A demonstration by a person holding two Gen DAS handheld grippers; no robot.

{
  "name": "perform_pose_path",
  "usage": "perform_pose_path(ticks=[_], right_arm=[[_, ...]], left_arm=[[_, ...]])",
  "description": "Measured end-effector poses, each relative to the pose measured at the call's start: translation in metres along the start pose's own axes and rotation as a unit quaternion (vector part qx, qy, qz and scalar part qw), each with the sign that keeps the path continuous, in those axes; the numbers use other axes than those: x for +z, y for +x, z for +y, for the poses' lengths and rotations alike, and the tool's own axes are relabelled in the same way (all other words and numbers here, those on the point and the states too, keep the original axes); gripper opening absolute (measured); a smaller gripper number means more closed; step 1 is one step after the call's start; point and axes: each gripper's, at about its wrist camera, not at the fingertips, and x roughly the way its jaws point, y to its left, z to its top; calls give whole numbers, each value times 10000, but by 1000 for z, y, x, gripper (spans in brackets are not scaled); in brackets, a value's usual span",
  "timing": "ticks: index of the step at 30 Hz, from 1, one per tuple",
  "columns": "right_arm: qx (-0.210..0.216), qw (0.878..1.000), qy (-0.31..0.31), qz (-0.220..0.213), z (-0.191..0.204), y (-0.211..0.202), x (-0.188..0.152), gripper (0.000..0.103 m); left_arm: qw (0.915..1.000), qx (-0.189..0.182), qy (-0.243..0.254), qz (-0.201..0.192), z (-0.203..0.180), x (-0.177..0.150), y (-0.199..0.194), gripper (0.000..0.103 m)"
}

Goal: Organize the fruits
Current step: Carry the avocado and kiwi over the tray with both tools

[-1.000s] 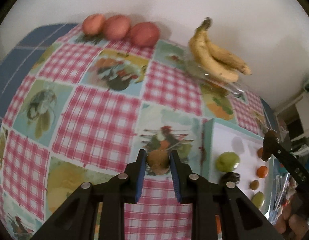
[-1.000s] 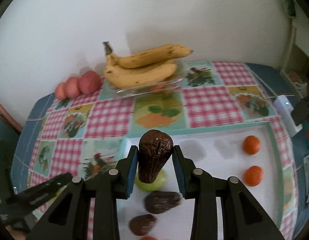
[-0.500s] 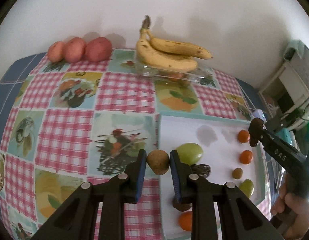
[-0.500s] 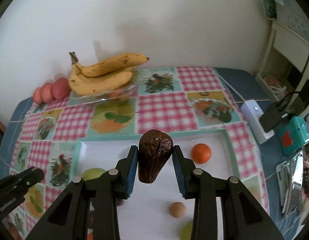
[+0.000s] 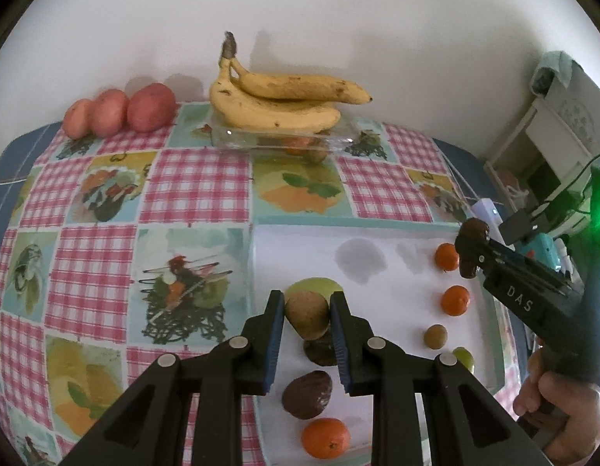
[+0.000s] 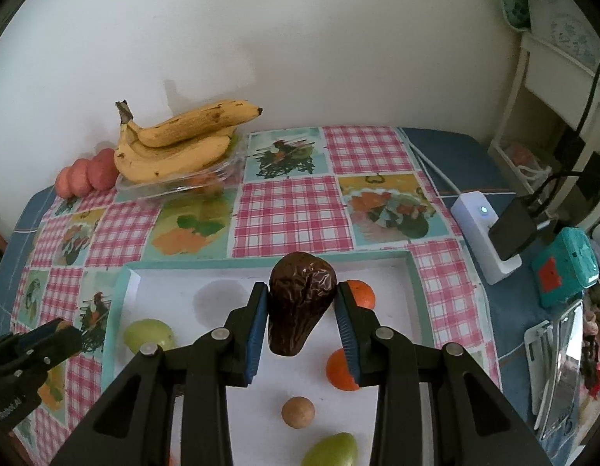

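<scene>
3 tangerines (image 5: 455,300), 2 bananas (image 5: 276,105), 3 potatoes (image 5: 119,112).

The left wrist camera sat close behind the left hand-held gripper (image 5: 307,324), looking forward and down across the tabletop (image 5: 191,194) toward the wall, from the left edge of the white tray (image 5: 300,244). The right wrist camera rode behind the right hand-held gripper (image 6: 302,320), above the tray's (image 6: 171,285) right part, facing the same wall. Both views shared the tray, the bananas (image 5: 276,105) (image 6: 175,143), and each other's gripper.
</scene>
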Motion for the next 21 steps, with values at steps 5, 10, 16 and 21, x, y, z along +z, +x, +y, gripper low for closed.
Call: perform_pose_path(ticks=[5, 10, 16, 21], right_arm=[[98, 9999, -11, -18, 0, 0, 0, 36], [164, 9998, -79, 76, 5, 5, -1, 36], [126, 9987, -248, 429, 15, 25, -6, 36], [108, 9973, -313, 653, 21, 42, -11, 36]], left_arm=[[10000, 40, -37, 52, 1, 2, 12, 26], [9999, 111, -114, -20, 6, 17, 23, 26], [9998, 159, -95, 109, 5, 30, 54, 26], [9991, 183, -118, 351, 8, 32, 77, 26]])
